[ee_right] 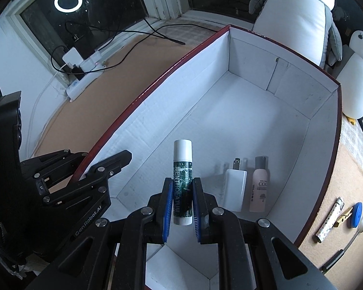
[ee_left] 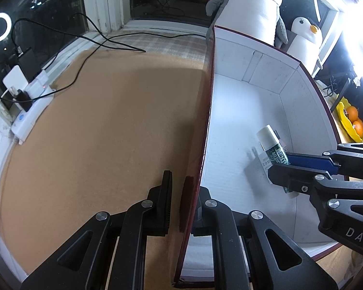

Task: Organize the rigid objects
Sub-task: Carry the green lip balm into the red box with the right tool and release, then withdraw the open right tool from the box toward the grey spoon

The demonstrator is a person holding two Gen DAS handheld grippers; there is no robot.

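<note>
Right wrist view: white-lined box fills the frame, its near left wall pinched by the left gripper, apparently tight. Inside, over its floor, the right gripper clamps a green lip-balm tube beside a white charger and small bottle.

From the left wrist we look along the box wall, close, toward the window at 12 o'clock. From the right we look down inside; both share the box interior.
</note>
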